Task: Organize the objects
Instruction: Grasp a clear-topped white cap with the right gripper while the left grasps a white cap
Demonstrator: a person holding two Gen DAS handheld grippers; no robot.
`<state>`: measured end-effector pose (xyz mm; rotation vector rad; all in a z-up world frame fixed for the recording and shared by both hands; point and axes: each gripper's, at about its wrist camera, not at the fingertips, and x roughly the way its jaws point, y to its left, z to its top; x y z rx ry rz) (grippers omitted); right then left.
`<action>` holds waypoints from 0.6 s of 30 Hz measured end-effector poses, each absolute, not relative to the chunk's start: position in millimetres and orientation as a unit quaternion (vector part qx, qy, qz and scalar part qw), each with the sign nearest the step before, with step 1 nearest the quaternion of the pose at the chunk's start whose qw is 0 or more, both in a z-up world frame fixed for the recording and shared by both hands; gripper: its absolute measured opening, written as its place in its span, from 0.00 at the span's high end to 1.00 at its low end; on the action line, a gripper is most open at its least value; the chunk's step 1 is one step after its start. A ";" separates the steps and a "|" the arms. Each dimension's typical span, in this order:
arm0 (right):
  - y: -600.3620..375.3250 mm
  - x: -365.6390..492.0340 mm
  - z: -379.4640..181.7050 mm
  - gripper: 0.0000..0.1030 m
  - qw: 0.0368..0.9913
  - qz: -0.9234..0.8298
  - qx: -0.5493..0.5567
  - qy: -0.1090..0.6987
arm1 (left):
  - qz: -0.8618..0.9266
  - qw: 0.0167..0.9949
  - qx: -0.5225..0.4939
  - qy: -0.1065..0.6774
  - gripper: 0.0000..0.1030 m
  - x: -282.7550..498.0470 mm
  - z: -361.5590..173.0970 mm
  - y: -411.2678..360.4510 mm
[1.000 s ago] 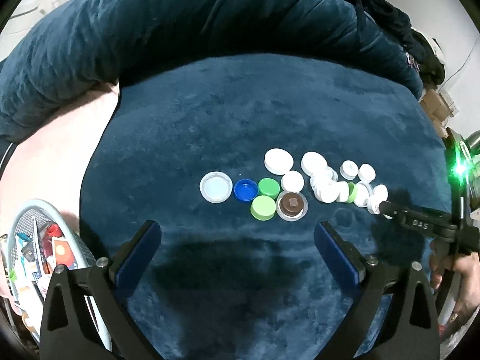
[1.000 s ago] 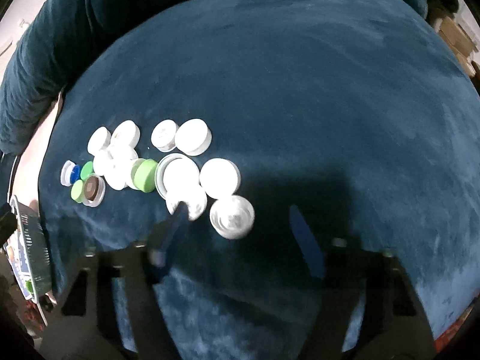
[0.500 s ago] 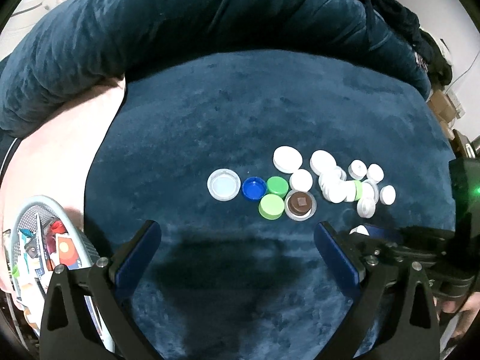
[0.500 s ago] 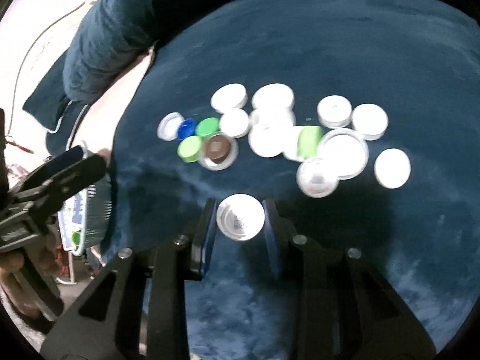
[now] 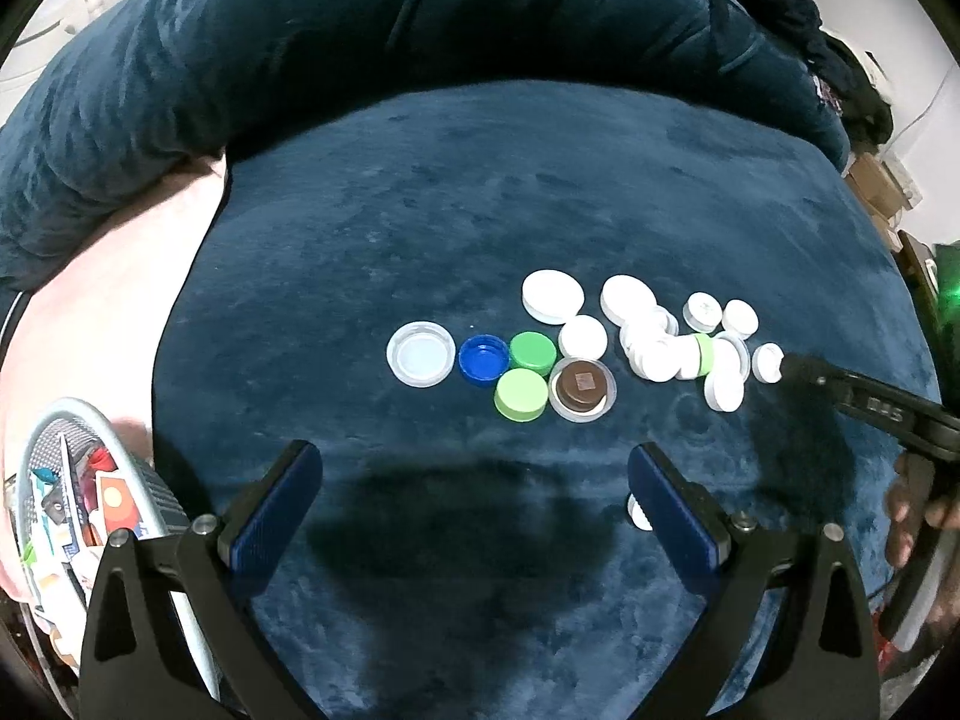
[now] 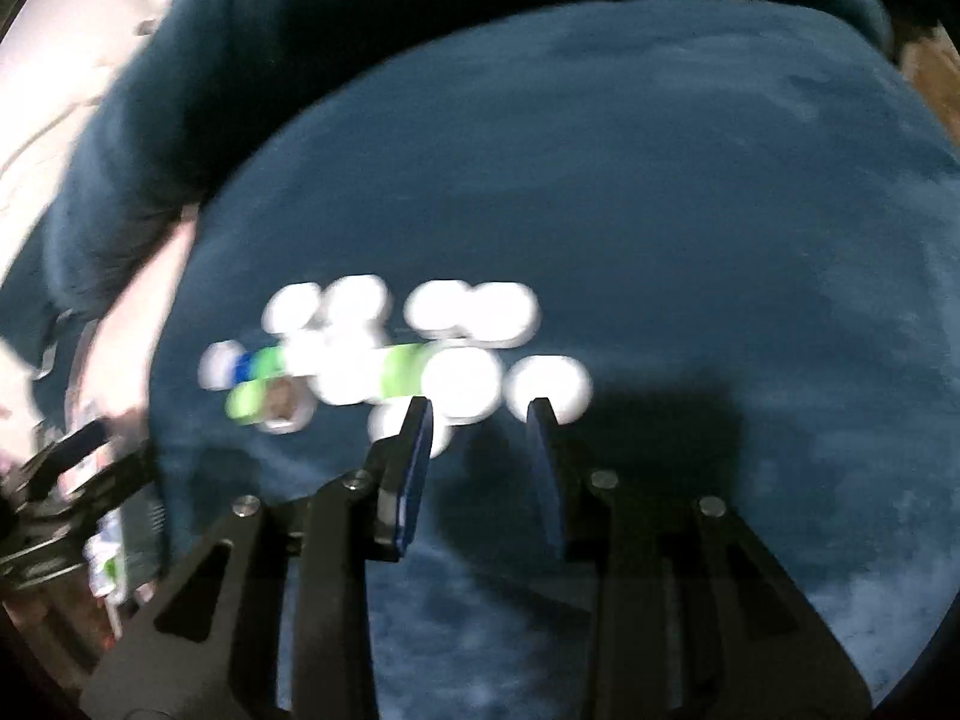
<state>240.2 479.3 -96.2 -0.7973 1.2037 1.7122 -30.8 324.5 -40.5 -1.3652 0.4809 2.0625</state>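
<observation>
A dark blue plush blanket is seen spread flat, with a bulky roll of the same fabric lying along its far edge. A row of bottle caps is laid out across the middle. At its left end a clear lid is placed. Just beside that a blue cap lies open side up, followed by two green caps, one nearer than the other. A brown cap is seated inside a second clear lid. To the right, a heap of white caps is crowded together, several touching or overlapping, with one green cap wedged on edge among them. A lone white cap is found well apart from the heap, on the near side, half hidden behind the left gripper's right-hand finger.

The left gripper is held over bare blanket with its jaws spread wide and nothing between them. The right gripper is aimed down at the near edge of the white heap. Its jaws are opening from a narrow gap, and only shadowed blanket is seen between them. That view is badly blurred, so whether a fingertip touches a cap cannot be told.

A basket of small packets is seen at the blanket's left edge.
</observation>
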 end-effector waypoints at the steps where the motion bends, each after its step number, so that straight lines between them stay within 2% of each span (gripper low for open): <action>1: 481.7 243.3 -102.1 0.67 0.447 0.676 -0.330 0.484 | 0.779 0.307 -0.516 0.181 0.01 -29.8 -40.4 324.8; 12: 499.9 232.1 -114.8 0.67 0.481 0.661 -0.380 0.433 | 0.771 0.319 -0.517 0.189 0.01 -22.1 -43.2 327.9; 14: 498.1 228.1 -113.2 0.64 0.486 0.663 -0.384 0.420 | 0.771 0.320 -0.517 0.190 0.01 -21.6 -44.1 327.8; 16: 498.6 227.9 -114.4 0.50 0.488 0.664 -0.390 0.411 | 0.770 0.319 -0.519 0.189 0.01 -22.0 -45.3 328.2; 18: 499.1 227.1 -116.7 0.47 0.488 0.663 -0.393 0.410 | 0.769 0.319 -0.520 0.189 0.01 -22.1 -45.6 328.1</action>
